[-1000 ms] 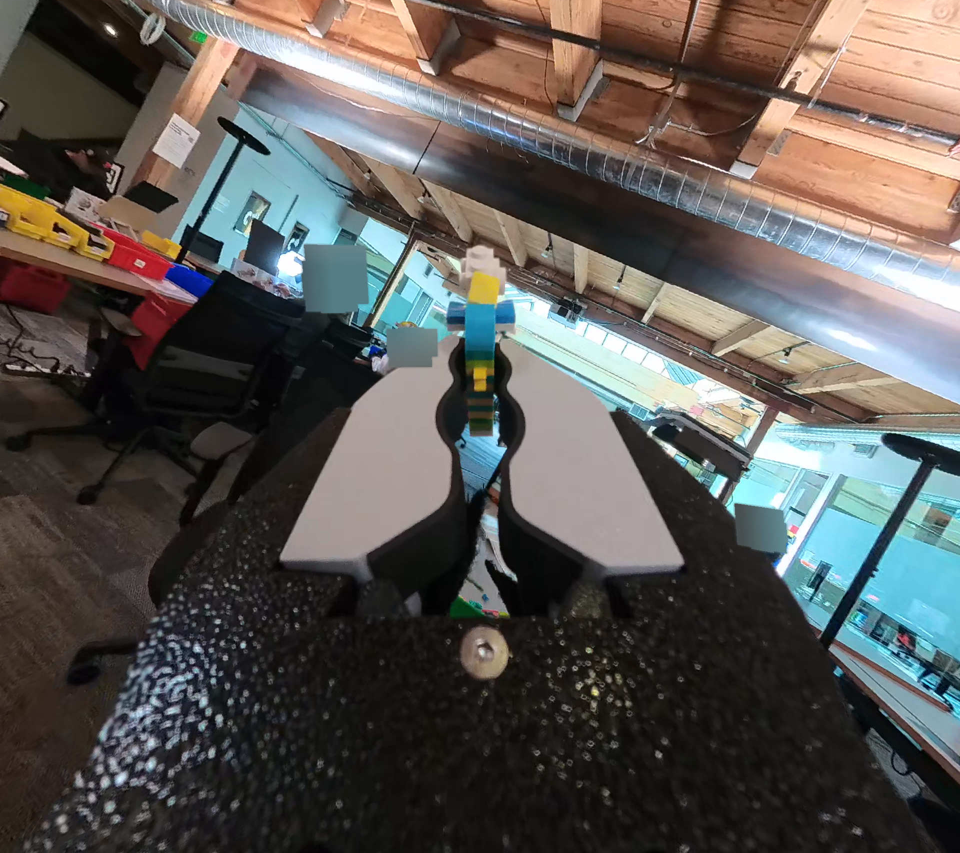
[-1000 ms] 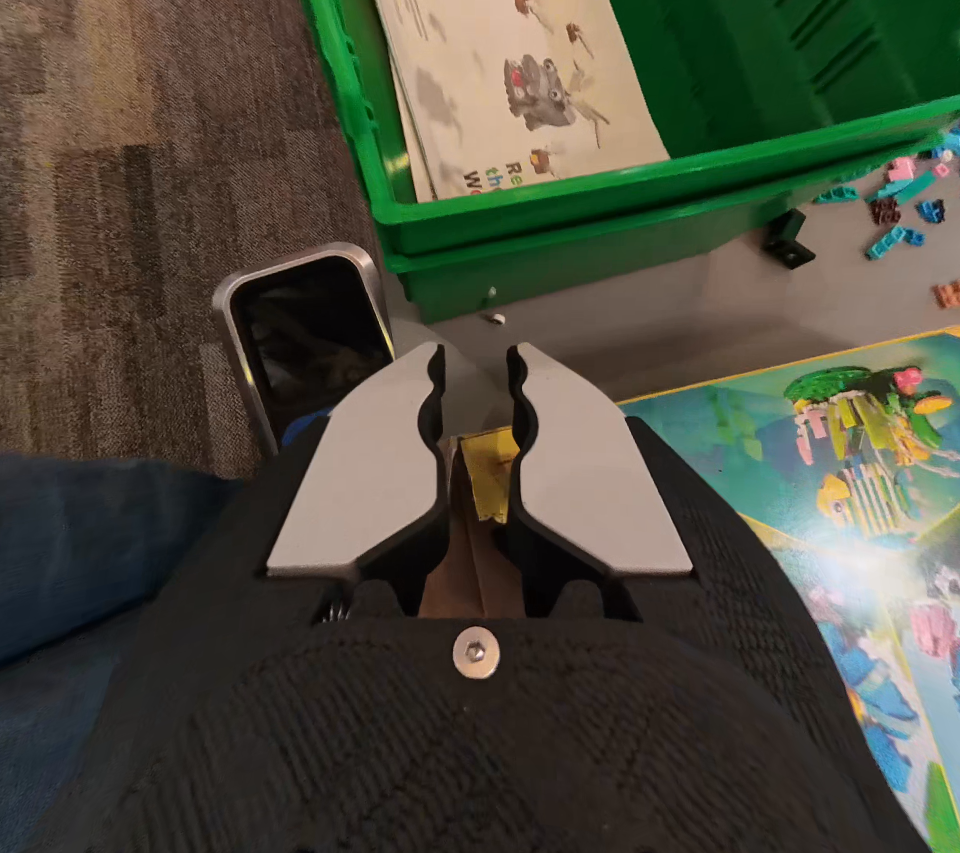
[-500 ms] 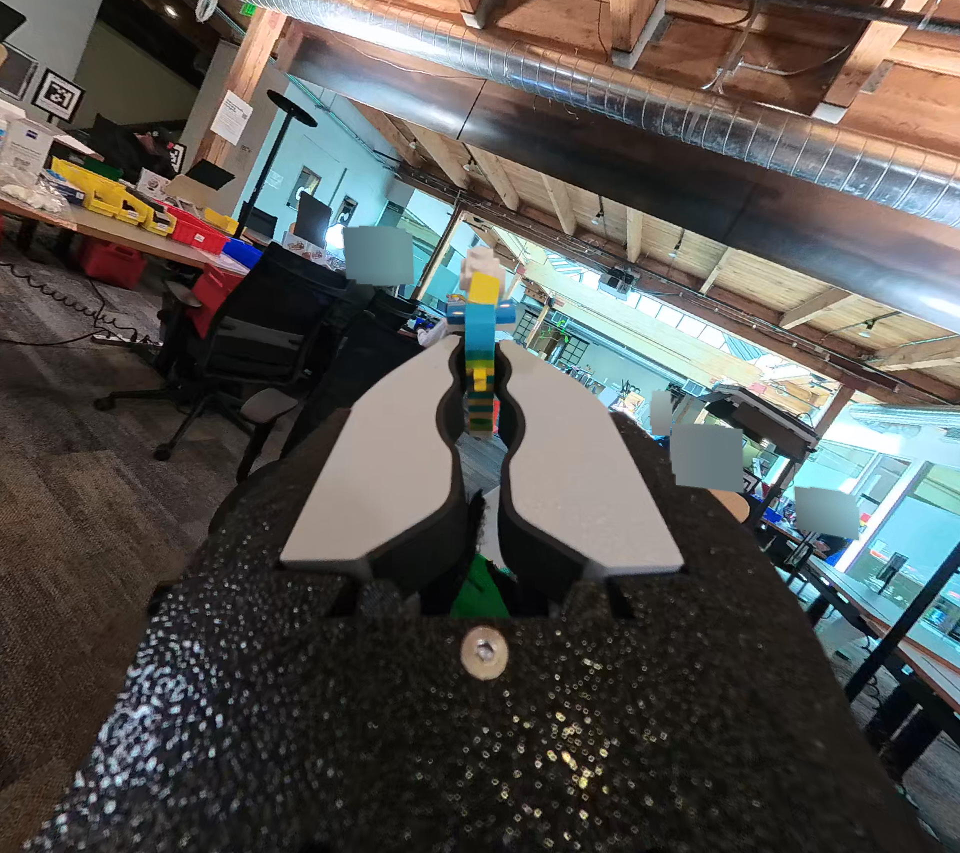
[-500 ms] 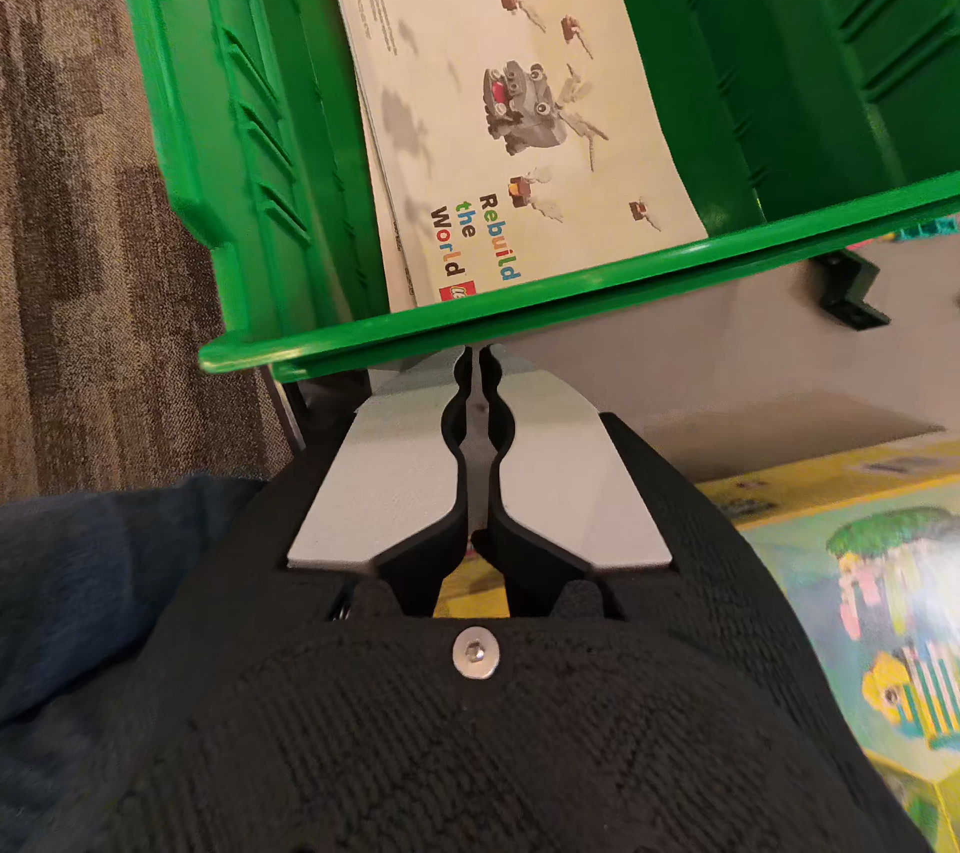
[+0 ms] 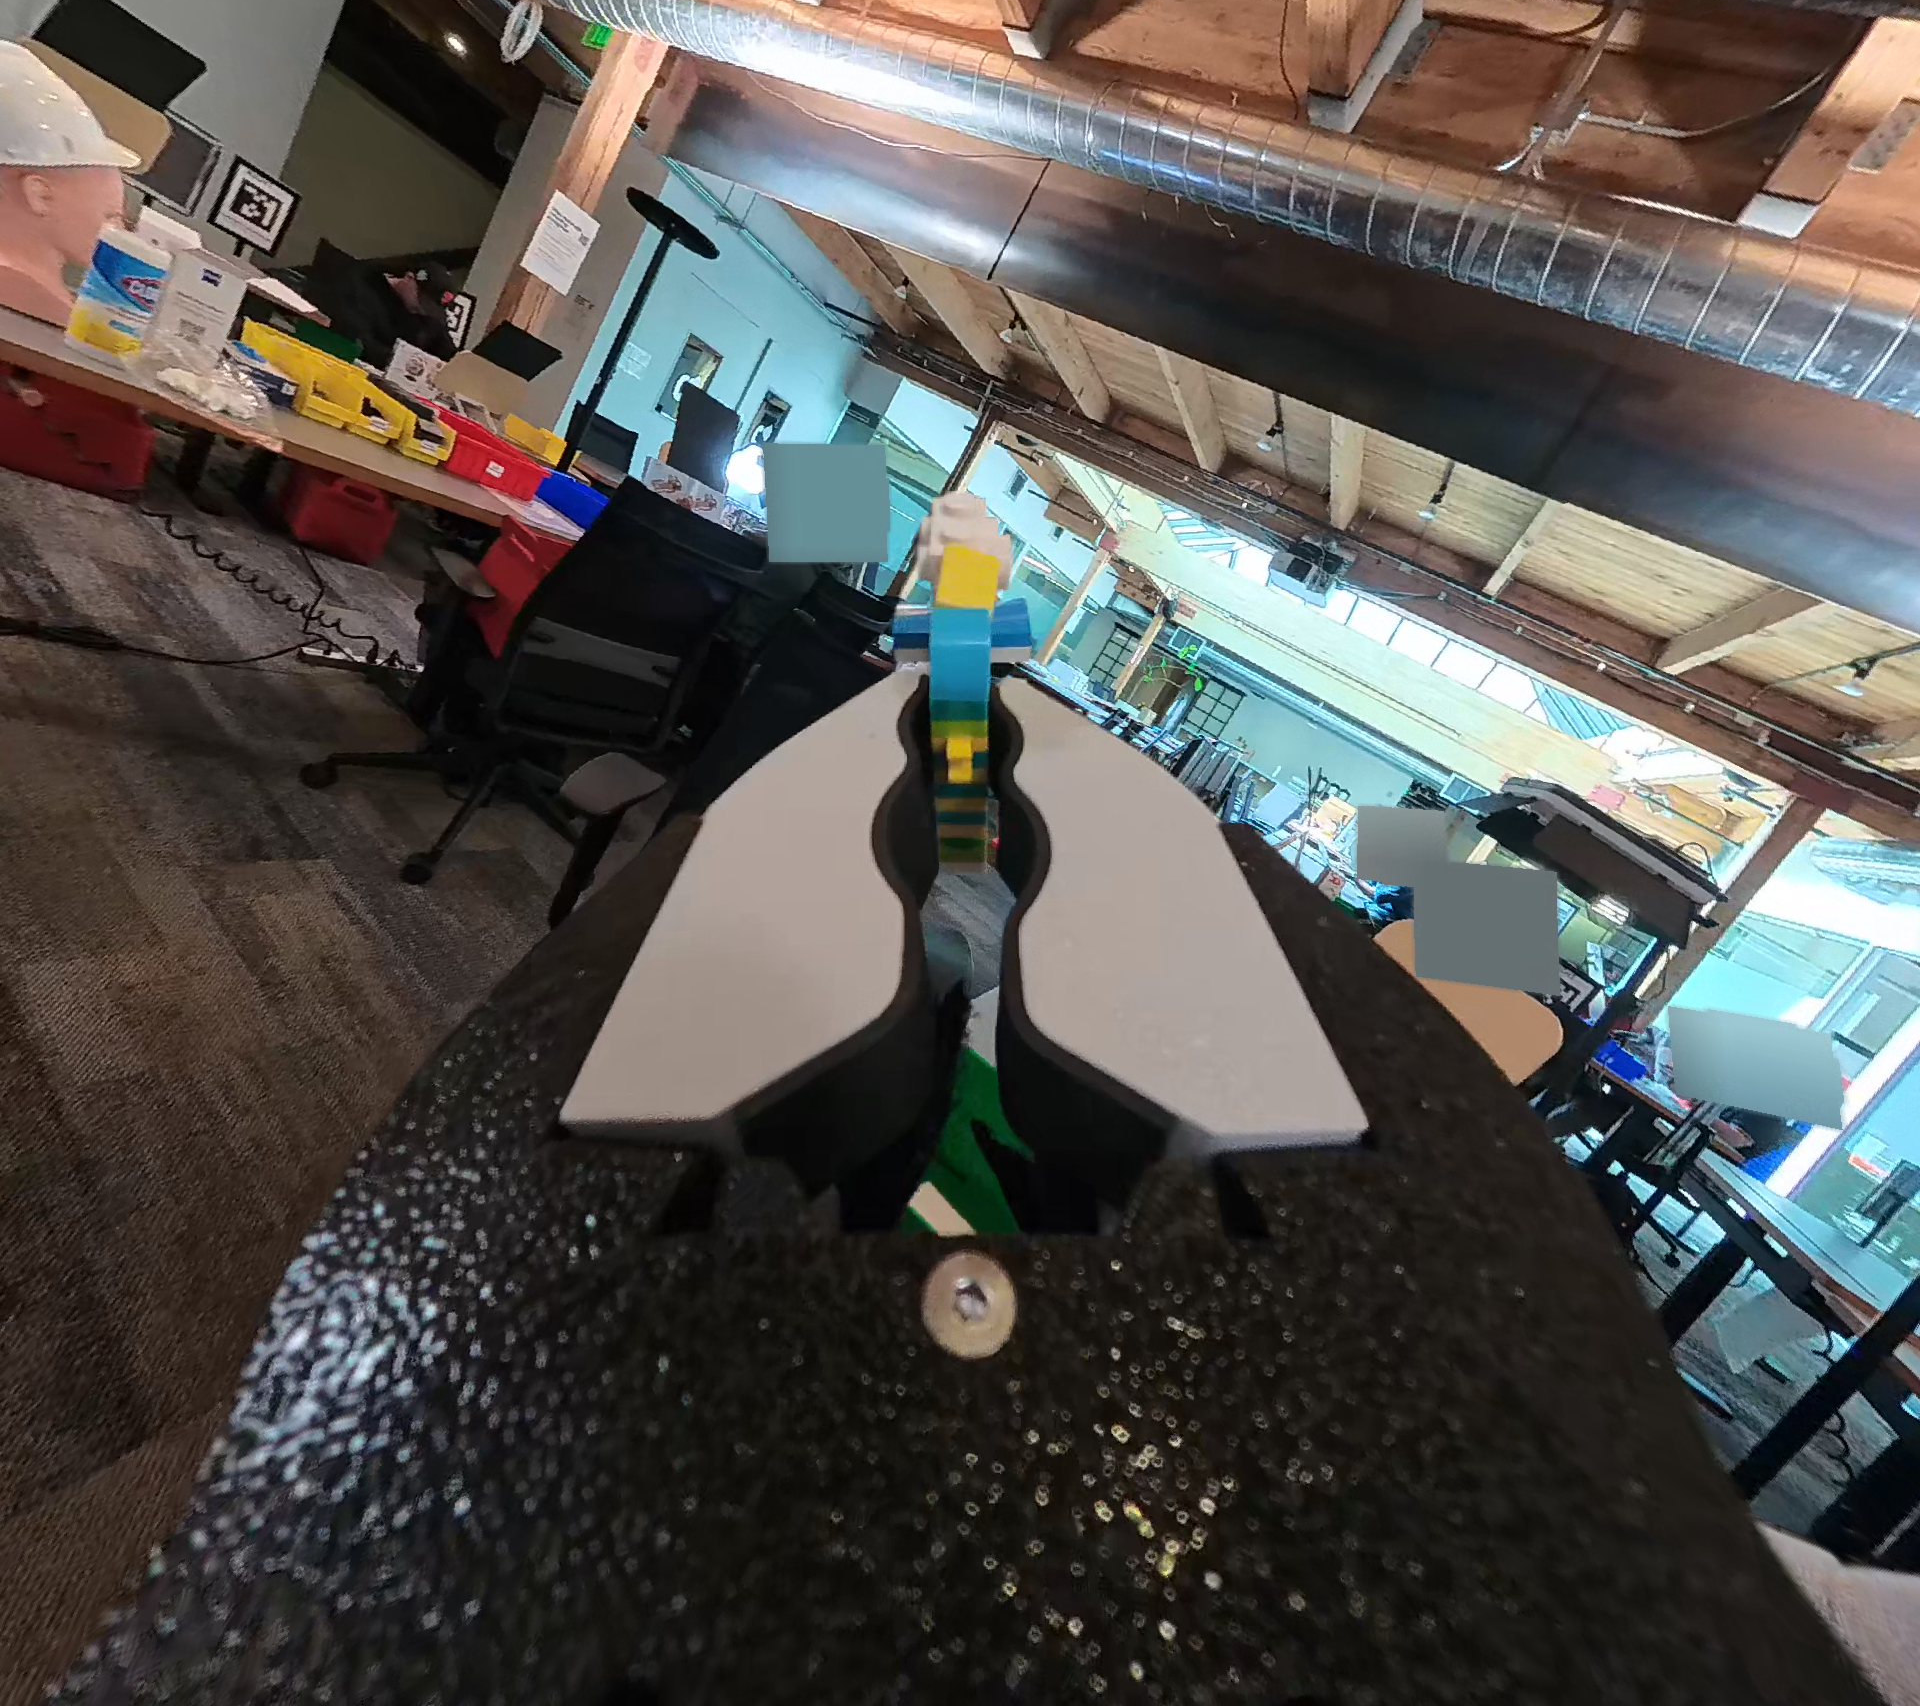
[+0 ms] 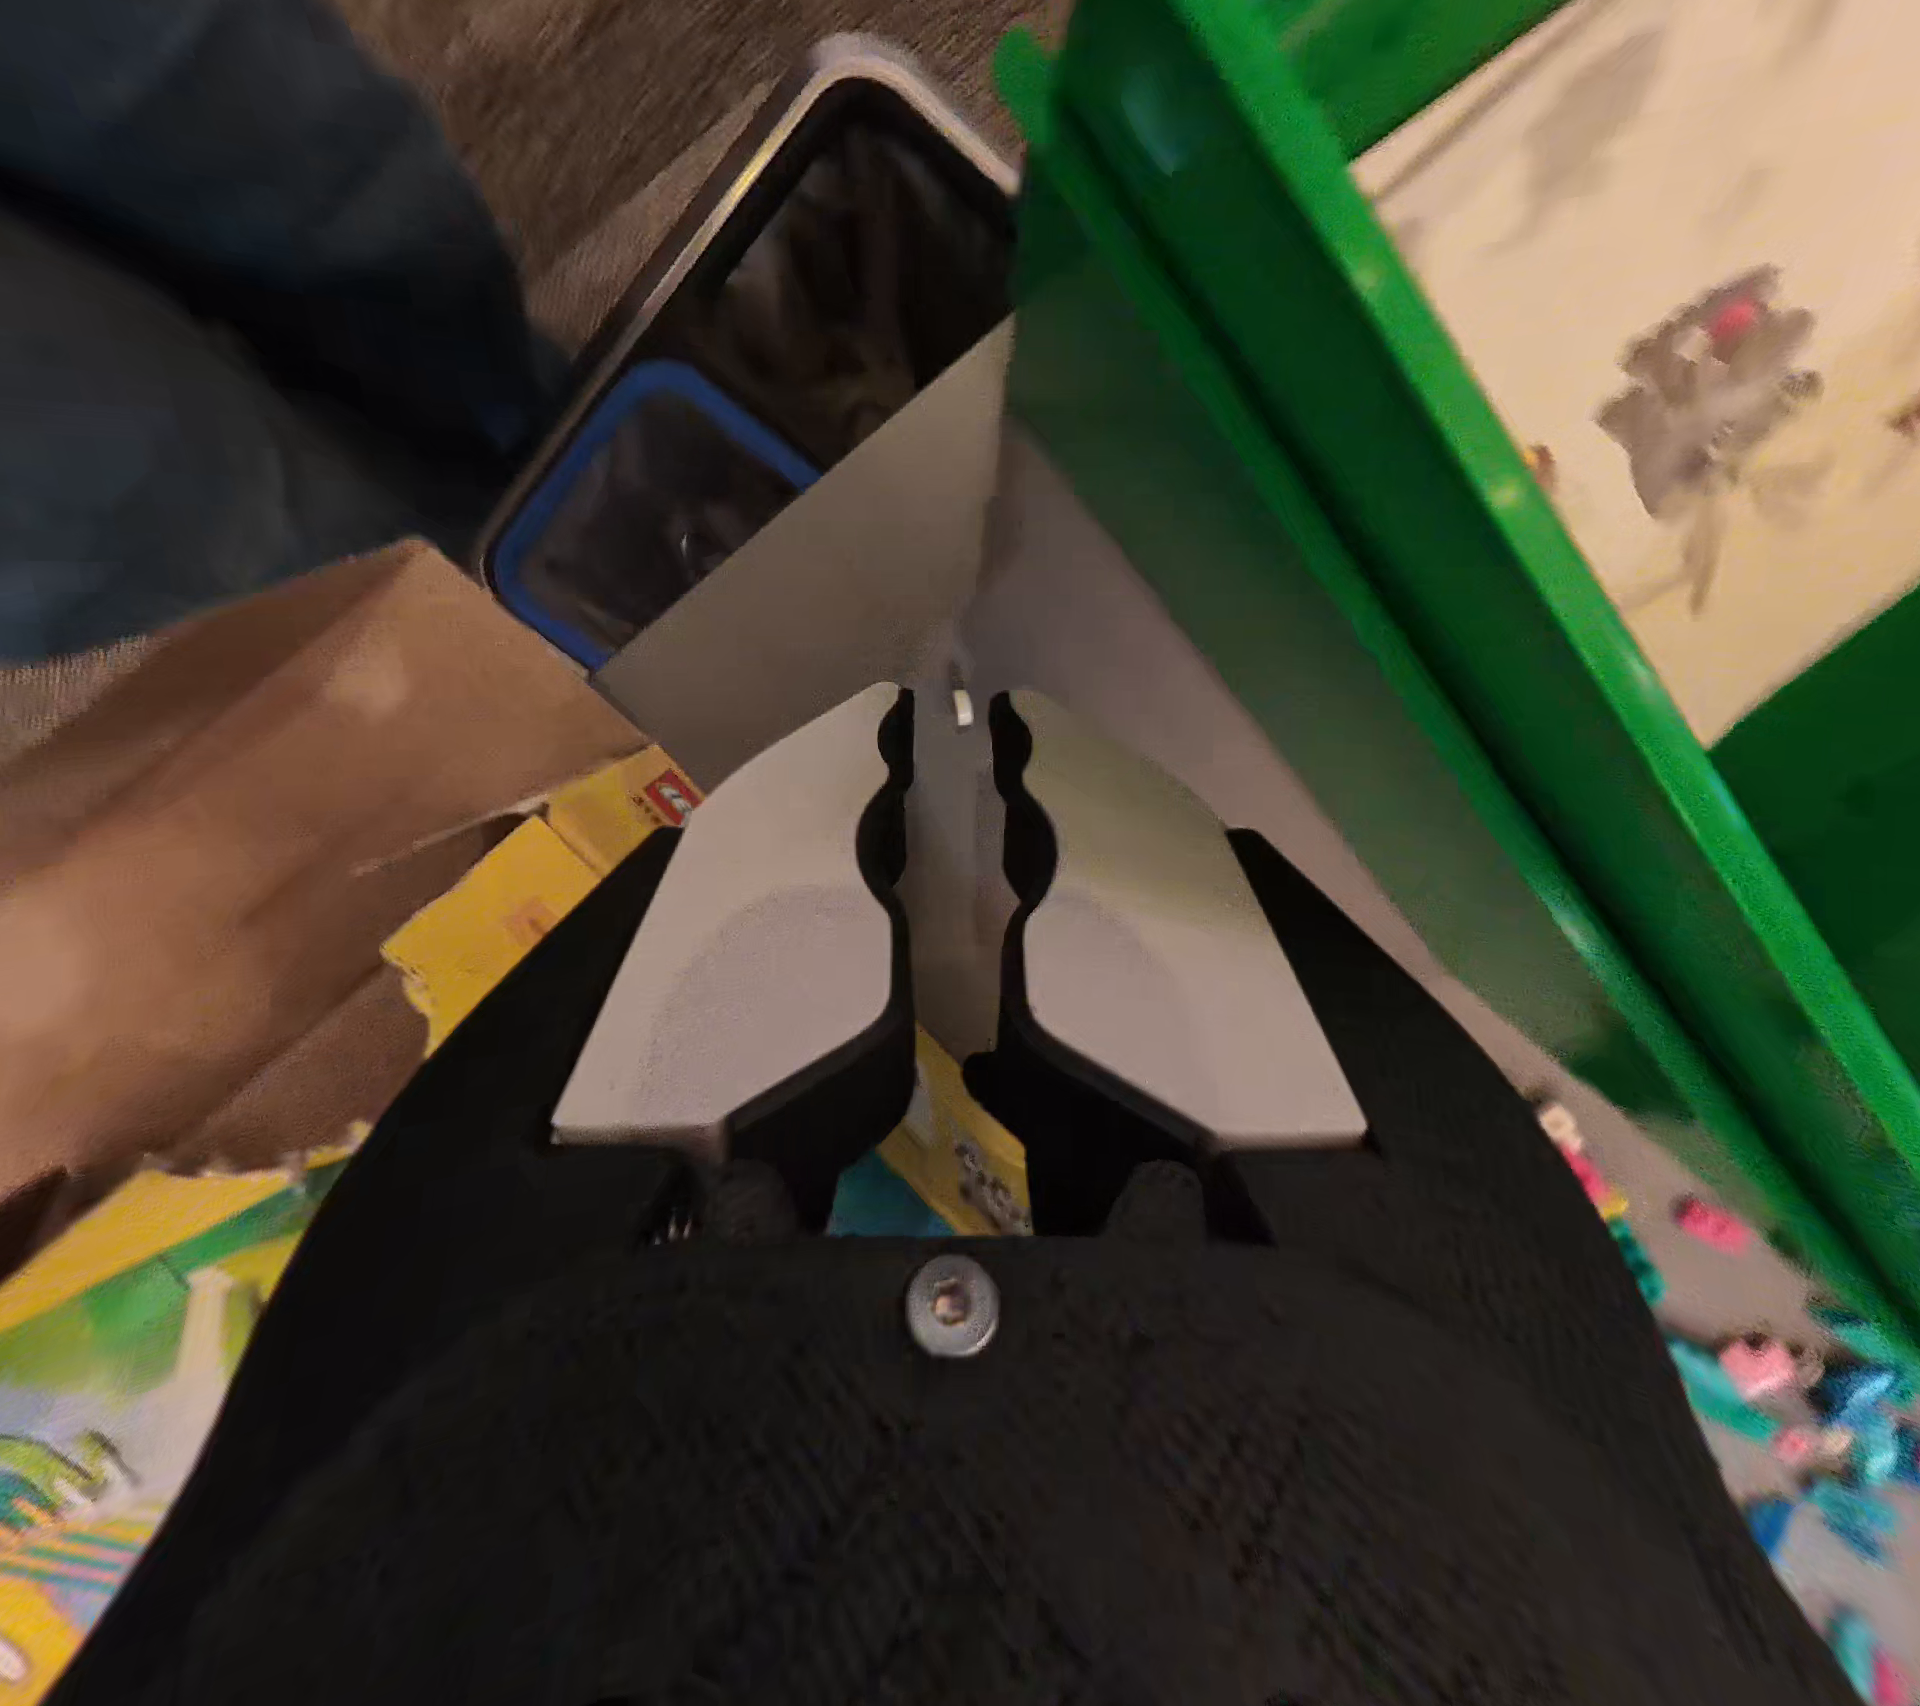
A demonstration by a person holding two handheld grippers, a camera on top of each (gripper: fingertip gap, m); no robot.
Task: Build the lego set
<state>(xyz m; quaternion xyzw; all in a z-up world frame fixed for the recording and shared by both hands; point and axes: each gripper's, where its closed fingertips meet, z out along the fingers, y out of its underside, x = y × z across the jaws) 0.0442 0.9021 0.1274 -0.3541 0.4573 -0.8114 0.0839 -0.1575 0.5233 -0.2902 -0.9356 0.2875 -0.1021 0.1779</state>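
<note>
A narrow lego stack (image 5: pixel 961 721) of thin plates, banded green, yellow and blue, with a yellow block and a pale grey studded piece on top, stands pinched between the tips of the left gripper (image 5: pixel 958 700). Its upper half rises past the fingertips; its lower end hangs in the scalloped gap between the smooth grey fingers (image 5: pixel 769 929). Beyond the tips are a black mesh office chair (image 5: pixel 613 648), a long table (image 5: pixel 343 451) with yellow, red and blue plastic bins, and overhead rough timber beams and a ribbed metal duct (image 5: pixel 1143 129).

Only the right wrist view shows the floor work area. The right gripper (image 6: pixel 948 706) points down with its fingers slightly apart and nothing between them. Just ahead of the tips a tiny white piece (image 6: pixel 960 706) lies on a smooth grey mat (image 6: pixel 831 576). To the right of the fingers runs the glossy green plastic bin (image 6: pixel 1299 451) holding a paper instruction booklet (image 6: pixel 1662 326). To the left are torn brown cardboard (image 6: pixel 260 773), a yellow printed lego box (image 6: pixel 488 929) and a dark-screened phone (image 6: pixel 831 285). Loose pink and teal bricks (image 6: pixel 1787 1407) are scattered at lower right.
</note>
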